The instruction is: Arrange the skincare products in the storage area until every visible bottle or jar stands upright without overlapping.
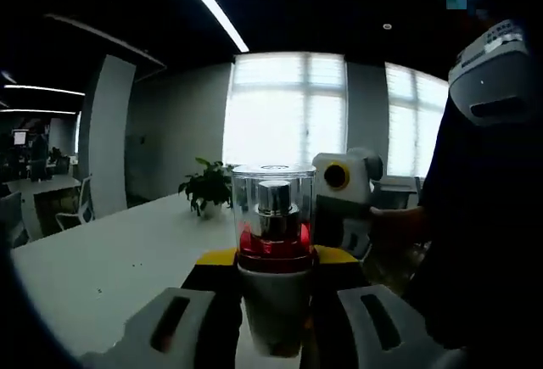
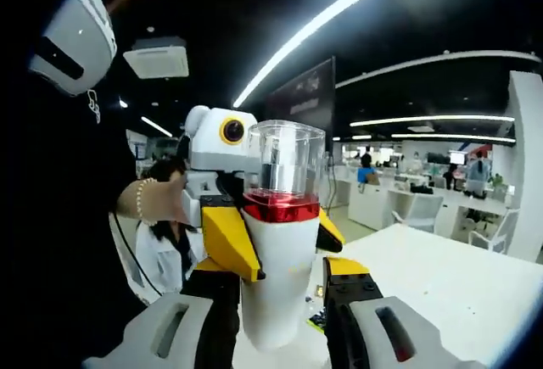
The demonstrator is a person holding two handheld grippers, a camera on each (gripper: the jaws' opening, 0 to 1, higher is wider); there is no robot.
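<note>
Both grippers, left [image 1: 273,301] and right [image 2: 280,318], jaws pinching the same upright white bottle [image 2: 276,276], clear cap on top.

In my left gripper view, the bottle [image 1: 273,250] stands at bottom centre between my jaws, above the table [image 1: 110,259] spreading lower left. A potted plant [image 1: 208,187] sits behind it, left of centre. My right gripper [image 1: 344,204] is just right of the bottle.

In my right gripper view, the bottle [image 2: 278,233] is central, my left gripper [image 2: 222,208] on its left side.

Right claw [image 2: 280,305] and left claw [image 2: 271,242] both clamp the upright white bottle [image 2: 276,293] above the table [image 2: 441,284].
</note>
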